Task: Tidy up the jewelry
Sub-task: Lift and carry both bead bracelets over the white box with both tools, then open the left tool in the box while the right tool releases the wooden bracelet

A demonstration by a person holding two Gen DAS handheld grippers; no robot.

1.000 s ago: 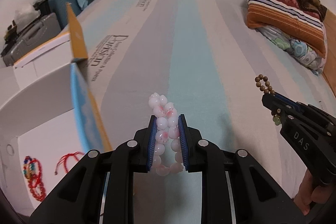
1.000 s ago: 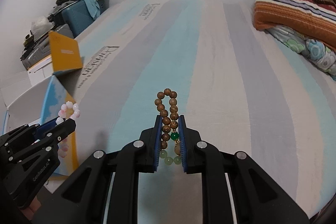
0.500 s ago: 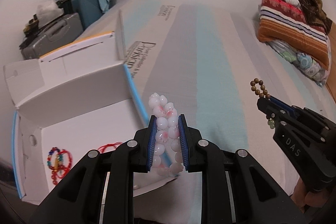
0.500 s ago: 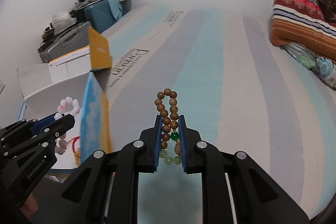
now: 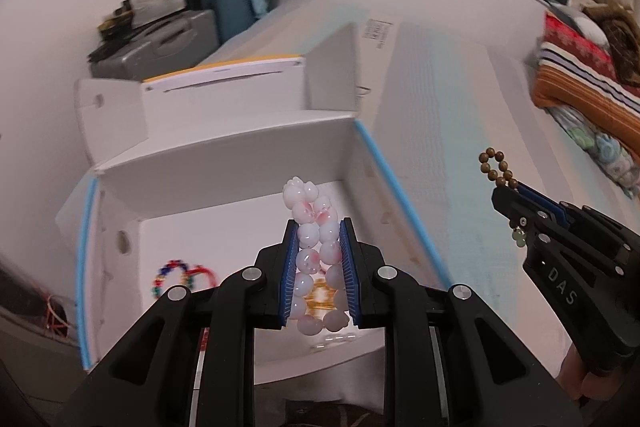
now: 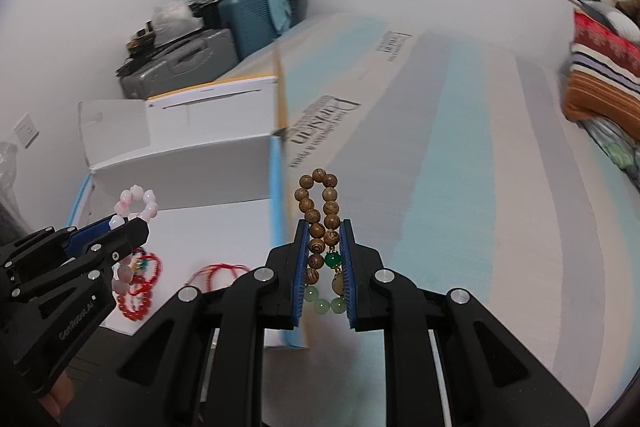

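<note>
My left gripper [image 5: 318, 227] is shut on a pink-and-white bead bracelet [image 5: 310, 223] and holds it over the open white box [image 5: 224, 163]. It also shows in the right wrist view [image 6: 134, 205] at the left. My right gripper [image 6: 323, 227] is shut on a brown wooden bead bracelet [image 6: 320, 215] with green beads, above the box's blue right wall [image 6: 276, 195]. In the left wrist view the right gripper [image 5: 506, 193] is to the right of the box. A multicoloured bracelet [image 5: 172, 273], a red bead bracelet [image 6: 134, 301] and a red cord [image 6: 218, 271] lie in the box.
The box stands at the left edge of a striped mattress [image 6: 460, 155]. Suitcases [image 5: 160, 39] and clutter stand against the far wall. Folded blankets [image 5: 588, 67] lie at the right. A gold item [image 5: 320, 299] lies on the box floor behind my left gripper.
Both grippers have swung left with their bracelets. The left one has moved from above the mattress to over the inside of the box; the right one has come to the box's right wall.
</note>
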